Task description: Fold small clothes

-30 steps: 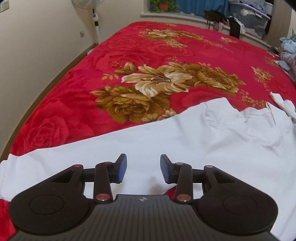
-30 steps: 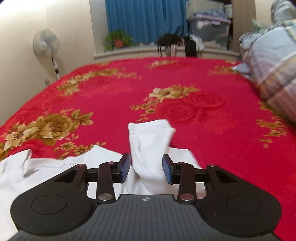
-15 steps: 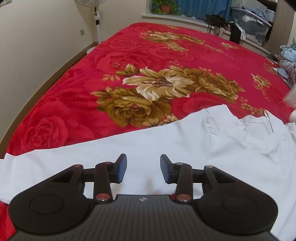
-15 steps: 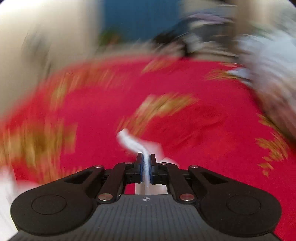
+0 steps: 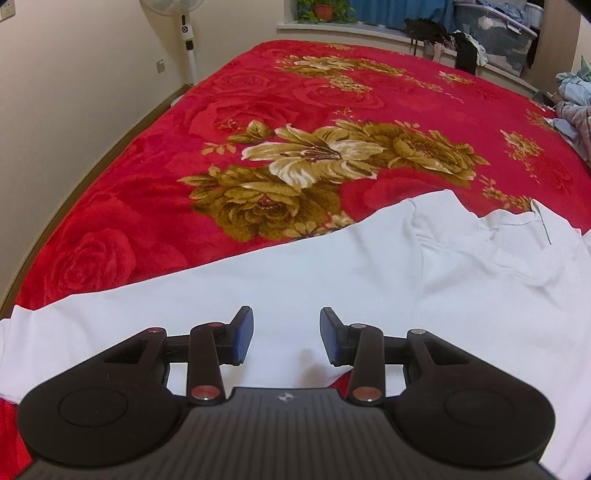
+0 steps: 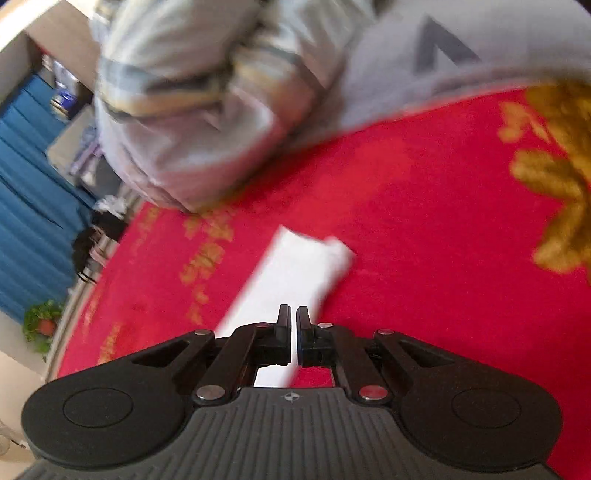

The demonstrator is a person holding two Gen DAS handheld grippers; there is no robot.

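Cream walls (image 5: 74, 110), bed (image 5: 258, 110) under red floral blanket, standing fan (image 5: 186, 33), blue curtains (image 6: 26, 206), potted plant (image 5: 323, 5) on windowsill

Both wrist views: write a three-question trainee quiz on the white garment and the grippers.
1. True or false: the left gripper has its jaws clamped shut.
2. What does the right gripper pinch? A) a strip of the white garment B) the striped bedding C) nothing
3. Fill in: the white garment lies spread on a red ____ blanket.

Key: 1 false, its jaws stand apart above the cloth; 2 A; 3 flowered.
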